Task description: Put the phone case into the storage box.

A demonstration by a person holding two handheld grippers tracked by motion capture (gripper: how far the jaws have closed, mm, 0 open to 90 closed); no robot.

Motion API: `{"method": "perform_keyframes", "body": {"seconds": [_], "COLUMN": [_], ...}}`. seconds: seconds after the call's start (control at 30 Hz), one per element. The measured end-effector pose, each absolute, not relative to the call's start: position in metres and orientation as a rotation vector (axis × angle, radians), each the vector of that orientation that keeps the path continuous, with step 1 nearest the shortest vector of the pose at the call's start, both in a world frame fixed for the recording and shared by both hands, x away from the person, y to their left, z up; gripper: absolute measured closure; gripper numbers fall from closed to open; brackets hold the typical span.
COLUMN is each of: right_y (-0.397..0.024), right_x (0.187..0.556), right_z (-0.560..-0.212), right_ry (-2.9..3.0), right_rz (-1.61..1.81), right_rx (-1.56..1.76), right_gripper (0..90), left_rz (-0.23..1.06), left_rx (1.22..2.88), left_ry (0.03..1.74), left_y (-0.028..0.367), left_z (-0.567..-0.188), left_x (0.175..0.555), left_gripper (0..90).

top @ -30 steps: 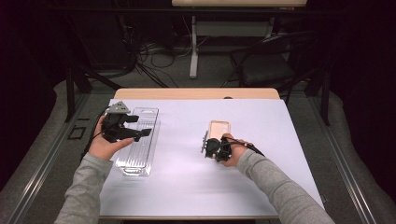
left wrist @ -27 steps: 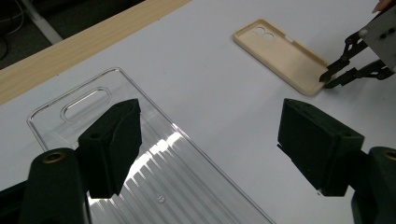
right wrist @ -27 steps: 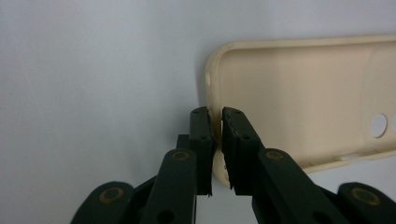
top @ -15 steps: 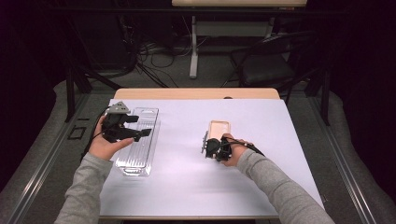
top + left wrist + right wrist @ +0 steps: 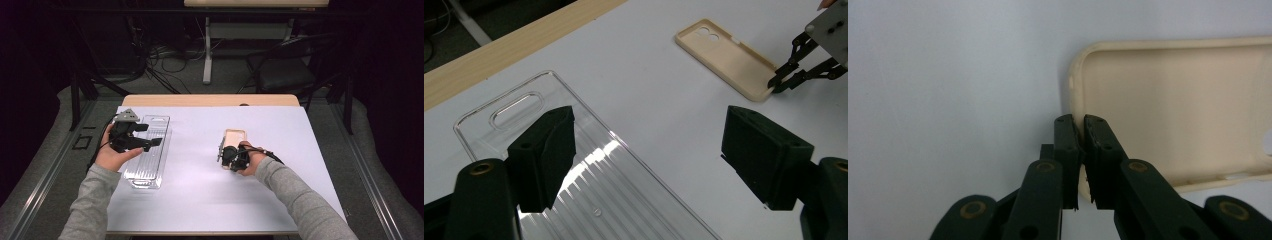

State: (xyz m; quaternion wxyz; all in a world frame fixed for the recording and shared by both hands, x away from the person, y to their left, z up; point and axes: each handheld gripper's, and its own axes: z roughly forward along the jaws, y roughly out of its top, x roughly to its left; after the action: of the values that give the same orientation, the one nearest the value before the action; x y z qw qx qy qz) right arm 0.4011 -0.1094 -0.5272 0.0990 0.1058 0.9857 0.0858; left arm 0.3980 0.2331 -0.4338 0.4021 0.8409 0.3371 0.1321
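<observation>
Beige phone case lies flat, open side up, on white table, right of clear plastic tray, well apart from it. Right gripper at case's near short edge, jaws narrowed down, pinching case rim between pads. Left gripper hovers above tray, jaws wide, nothing between them; tray's ribbed floor and handle slot visible beneath in left gripper view. Wooden table edge beyond tray's far end.
</observation>
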Motion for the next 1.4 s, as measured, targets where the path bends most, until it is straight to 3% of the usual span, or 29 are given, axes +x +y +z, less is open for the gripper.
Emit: {"method": "perform_keyframes", "body": {"seconds": [1.4], "right_y": [-0.124], "right_x": [0.412], "right_z": [-0.527], "right_ry": [2.996], "right_rz": [0.373], "right_rx": [0.263], "right_gripper": [87.8], "left_rz": [0.342], "left_rx": [2.123], "left_ry": [0.851], "left_y": [0.233], "left_z": [-0.435], "left_x": [0.398], "left_gripper": [21.9]}}
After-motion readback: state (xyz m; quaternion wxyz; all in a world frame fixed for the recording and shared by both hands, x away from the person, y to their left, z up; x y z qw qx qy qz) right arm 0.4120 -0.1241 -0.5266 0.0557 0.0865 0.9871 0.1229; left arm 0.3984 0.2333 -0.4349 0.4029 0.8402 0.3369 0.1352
